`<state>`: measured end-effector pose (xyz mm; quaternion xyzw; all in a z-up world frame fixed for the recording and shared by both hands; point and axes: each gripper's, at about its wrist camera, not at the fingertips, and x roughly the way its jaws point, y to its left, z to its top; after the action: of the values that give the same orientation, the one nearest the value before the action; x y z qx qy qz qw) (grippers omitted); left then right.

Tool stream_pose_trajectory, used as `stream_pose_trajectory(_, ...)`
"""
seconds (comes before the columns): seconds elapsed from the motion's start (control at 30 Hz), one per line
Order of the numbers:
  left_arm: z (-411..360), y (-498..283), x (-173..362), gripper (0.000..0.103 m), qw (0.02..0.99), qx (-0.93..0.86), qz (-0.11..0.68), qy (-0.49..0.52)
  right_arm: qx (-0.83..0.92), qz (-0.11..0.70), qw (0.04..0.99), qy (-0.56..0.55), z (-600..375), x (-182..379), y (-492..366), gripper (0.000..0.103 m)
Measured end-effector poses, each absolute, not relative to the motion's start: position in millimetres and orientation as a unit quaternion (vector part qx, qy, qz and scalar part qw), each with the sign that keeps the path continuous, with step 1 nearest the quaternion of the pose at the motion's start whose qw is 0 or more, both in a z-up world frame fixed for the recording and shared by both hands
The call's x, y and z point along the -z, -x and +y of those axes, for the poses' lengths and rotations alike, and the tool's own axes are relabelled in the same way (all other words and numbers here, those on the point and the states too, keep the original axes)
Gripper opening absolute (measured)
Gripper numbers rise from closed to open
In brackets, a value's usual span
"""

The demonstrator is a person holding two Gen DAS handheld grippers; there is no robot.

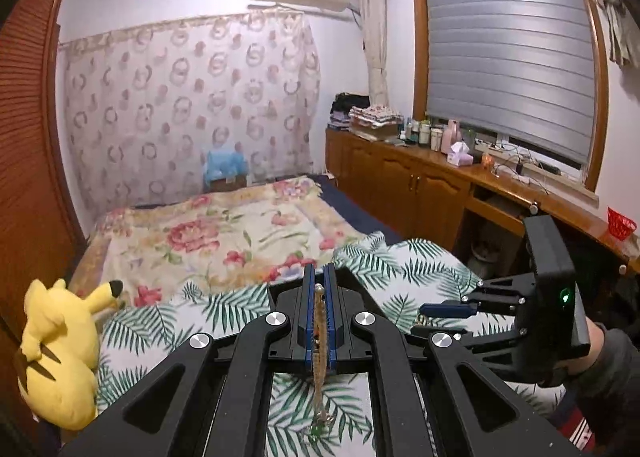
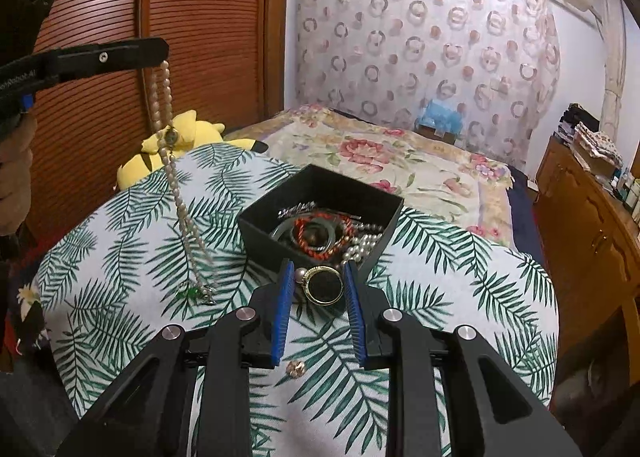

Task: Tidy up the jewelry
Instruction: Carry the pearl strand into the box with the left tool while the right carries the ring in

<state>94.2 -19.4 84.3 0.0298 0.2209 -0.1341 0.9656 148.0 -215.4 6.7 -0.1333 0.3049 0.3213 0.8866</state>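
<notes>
Glossy pearl necklace point(image 2: 176, 193), matt black box point(image 2: 320, 193), leaf-print cloth point(image 2: 120, 257), shiny gold ring point(image 2: 323, 284)

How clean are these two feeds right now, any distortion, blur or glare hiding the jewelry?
Left wrist view: strong fisheye bending, dark corners; the pearl necklace in the left gripper is soft up close. Right wrist view: same curvature; the gold ring between the right gripper fingers and the black box read sharply, no glare.
</notes>
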Motion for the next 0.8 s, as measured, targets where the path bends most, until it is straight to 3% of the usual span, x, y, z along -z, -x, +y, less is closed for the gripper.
stream_pose_trajectory(0.8, -31, -124, -141, 0.004, 0.976, 0.116, 0.184, -0.033, -0.323, 0.314, 0.885, 0.115, -205, -13, -191, 0.028)
